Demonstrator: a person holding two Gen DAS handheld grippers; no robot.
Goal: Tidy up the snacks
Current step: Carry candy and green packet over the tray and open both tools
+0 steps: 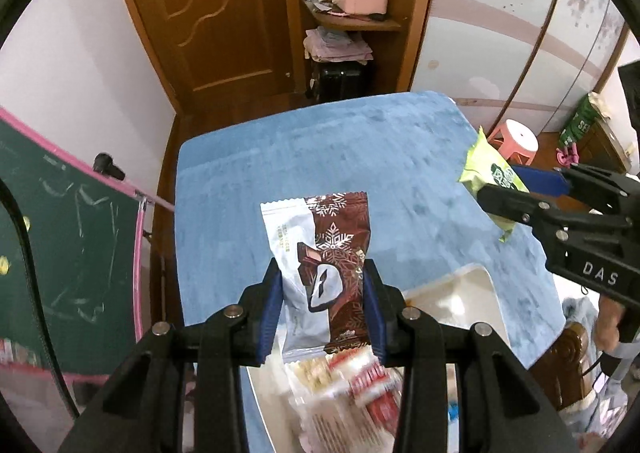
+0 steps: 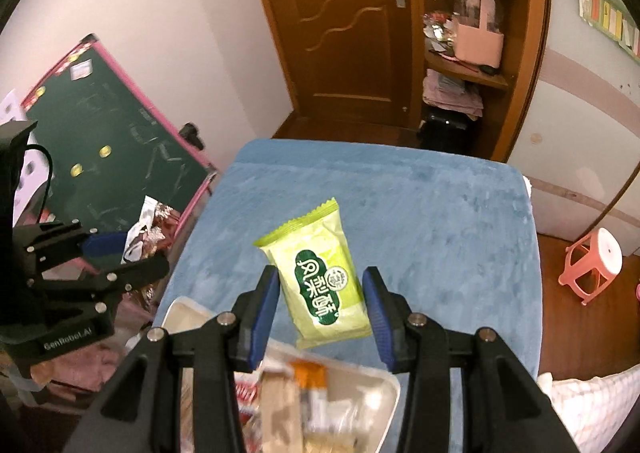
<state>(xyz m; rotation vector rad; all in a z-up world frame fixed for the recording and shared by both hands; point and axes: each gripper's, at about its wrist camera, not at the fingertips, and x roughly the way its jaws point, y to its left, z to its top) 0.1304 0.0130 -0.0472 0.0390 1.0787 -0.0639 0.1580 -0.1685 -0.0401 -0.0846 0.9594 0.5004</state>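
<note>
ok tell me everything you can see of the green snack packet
The green snack packet is a flat, glossy, lime-green pillow pack with crimped zigzag ends and a dark green label bearing white characters and a round emblem. It looks sealed and full. The right tool holds it by its sides, lifted off the blue cloth, tilted, above the white tray.

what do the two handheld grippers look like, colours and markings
Both are matte black plastic with silver rivets at the linkage joints and blue ribbed pads lining the jaws. The left gripper body reads "GenRobot.AI" in the right wrist view; the right gripper body reads "DAS" in the left wrist view. A black cable loops behind the left one.
</note>
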